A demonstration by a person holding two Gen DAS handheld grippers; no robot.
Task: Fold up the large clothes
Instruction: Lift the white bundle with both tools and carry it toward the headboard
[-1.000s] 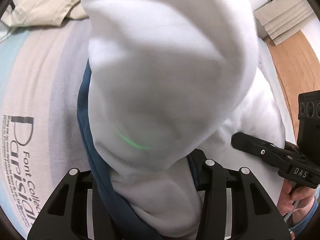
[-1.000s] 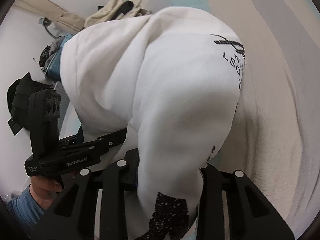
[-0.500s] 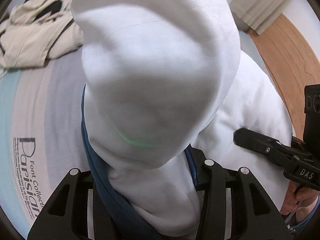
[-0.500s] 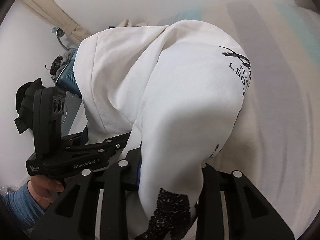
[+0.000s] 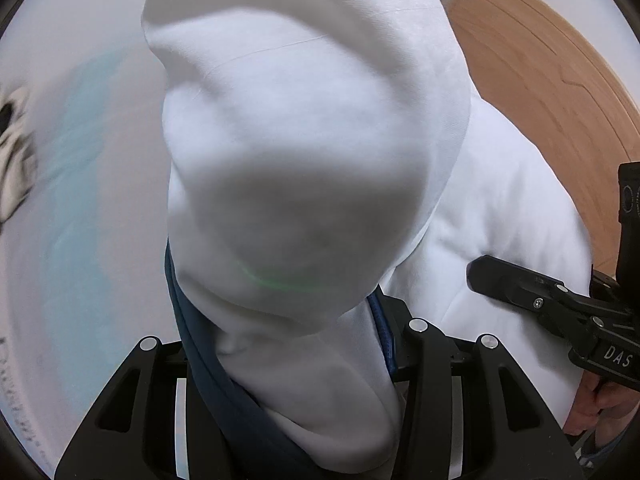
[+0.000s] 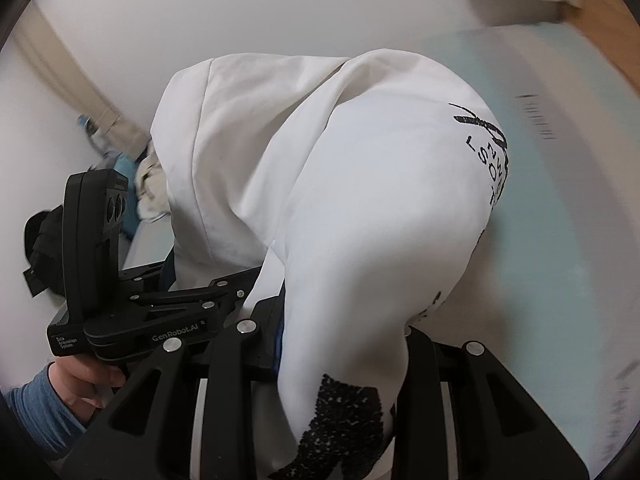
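Observation:
A large white hoodie (image 5: 312, 160) with a dark blue lining (image 5: 208, 364) and black print (image 6: 486, 160) hangs lifted between both grippers. My left gripper (image 5: 296, 360) is shut on a bunched fold of it; the cloth hides the fingertips. My right gripper (image 6: 340, 360) is shut on another fold with a black printed patch (image 6: 344, 420). The right gripper shows at the right of the left wrist view (image 5: 552, 304). The left gripper shows at the left of the right wrist view (image 6: 160, 312). The two stand close side by side.
A bed with a pale grey and light blue striped cover (image 5: 72, 200) lies below. A wooden floor (image 5: 552, 88) is at the right. A beige garment (image 5: 12, 160) lies at the far left. A white wall (image 6: 160, 20) and a dark bag (image 6: 40, 248) are behind.
Both grippers have risen and swung with the hoodie held; the bed cover has slid away and blurred, and the wall and wooden floor fill more of the views.

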